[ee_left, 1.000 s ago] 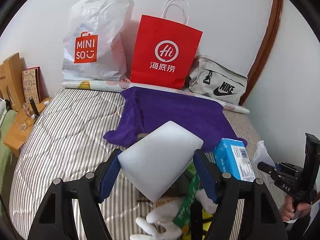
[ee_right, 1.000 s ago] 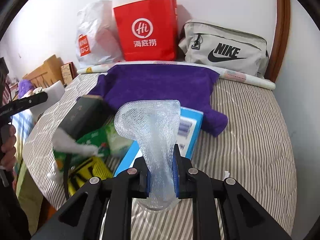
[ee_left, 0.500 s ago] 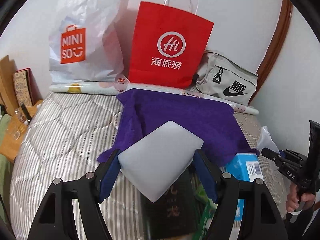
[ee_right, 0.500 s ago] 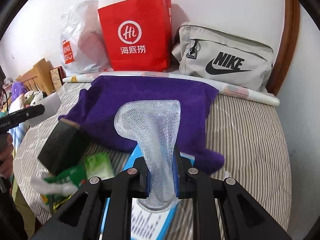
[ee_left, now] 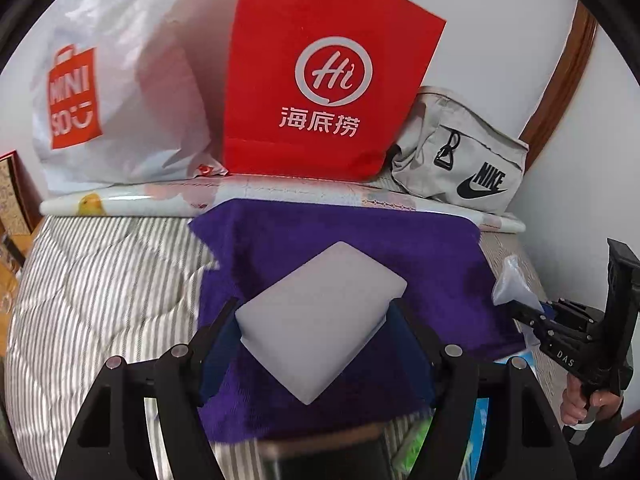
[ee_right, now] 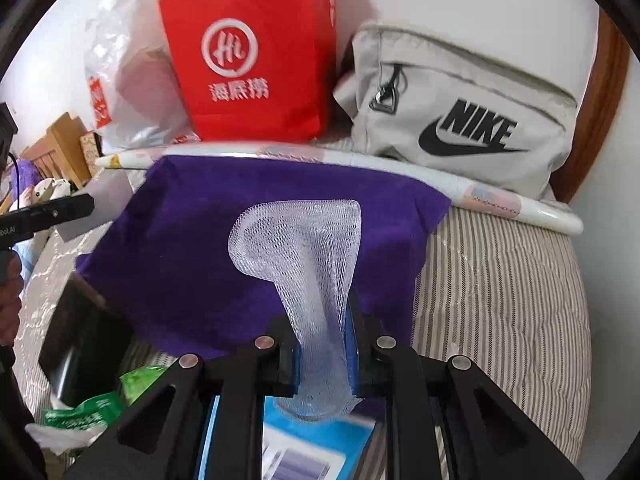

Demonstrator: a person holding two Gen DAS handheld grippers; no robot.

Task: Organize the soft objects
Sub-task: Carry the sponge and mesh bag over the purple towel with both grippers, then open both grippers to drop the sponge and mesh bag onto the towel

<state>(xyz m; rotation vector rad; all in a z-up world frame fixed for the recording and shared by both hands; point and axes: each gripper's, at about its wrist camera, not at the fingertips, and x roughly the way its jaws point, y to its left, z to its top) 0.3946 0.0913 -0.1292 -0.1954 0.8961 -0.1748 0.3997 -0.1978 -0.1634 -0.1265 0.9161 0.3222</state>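
My left gripper (ee_left: 316, 320) is shut on a white foam sponge block (ee_left: 320, 320) and holds it above the purple towel (ee_left: 348, 240) spread on the striped bed. My right gripper (ee_right: 322, 340) is shut on a white foam mesh sleeve (ee_right: 304, 252), held upright over the same purple towel (ee_right: 192, 248). The right gripper with the mesh also shows at the right edge of the left wrist view (ee_left: 532, 312). The left gripper's fingers (ee_right: 52, 212) and sponge show at the left edge of the right wrist view.
A red paper bag (ee_left: 320, 76), a white Miniso plastic bag (ee_left: 112, 92) and a grey Nike pouch (ee_right: 460, 116) stand against the wall behind a rolled sheet (ee_left: 160, 200). A black box (ee_right: 84, 344), green packets (ee_right: 100, 404) and a blue box (ee_right: 312, 448) lie near the bed's front.
Both grippers have moved forward toward the wall with their loads and now hang over the purple towel. The bags look nearer. The clutter has slid below and behind.
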